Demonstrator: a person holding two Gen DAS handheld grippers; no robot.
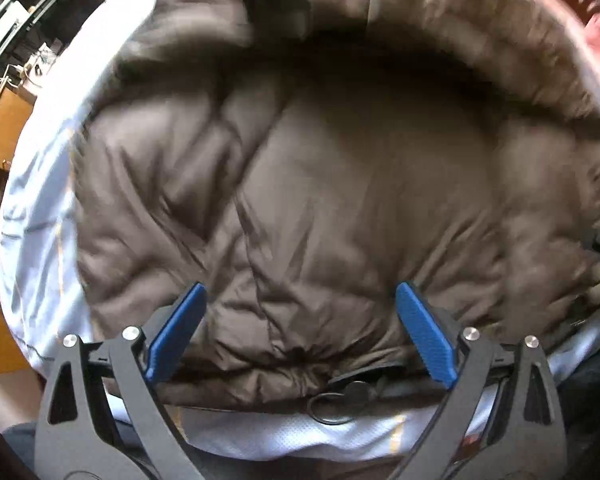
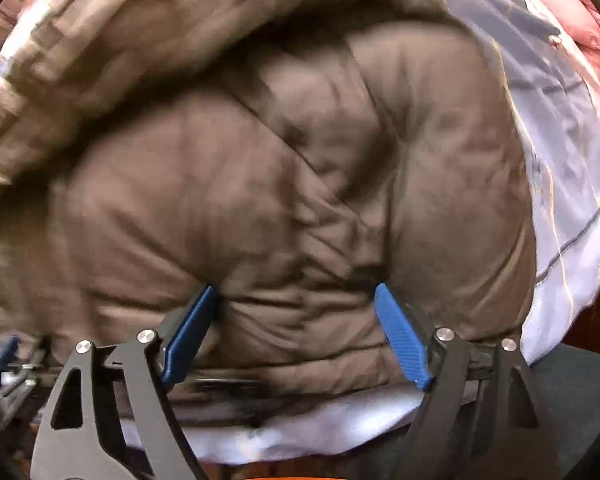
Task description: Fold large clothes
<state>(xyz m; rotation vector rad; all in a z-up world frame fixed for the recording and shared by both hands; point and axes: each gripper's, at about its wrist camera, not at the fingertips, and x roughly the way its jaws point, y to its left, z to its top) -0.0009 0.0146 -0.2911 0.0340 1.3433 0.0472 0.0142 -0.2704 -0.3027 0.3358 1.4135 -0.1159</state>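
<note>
A brown padded jacket [image 1: 320,184] fills both views, spread over a pale blue sheet [image 1: 36,208] that shows around its edges; the picture is blurred at the jacket's far side, where a lighter fur-like trim [image 1: 512,52] runs along its upper rim; a reddish cloth [image 2: 592,36] lies beyond the sheet, farther from the jacket. At the jacket's near hem a dark cord with a round toggle [image 1: 356,390] rests against the sheet. The left gripper [image 1: 300,300] stands over that hem, its blue pads spread wide with puffy fabric between them, nothing pinched; the right gripper [image 2: 294,294] is likewise wide apart, its tips pressing into the jacket's near edge, gripping nothing.
</note>
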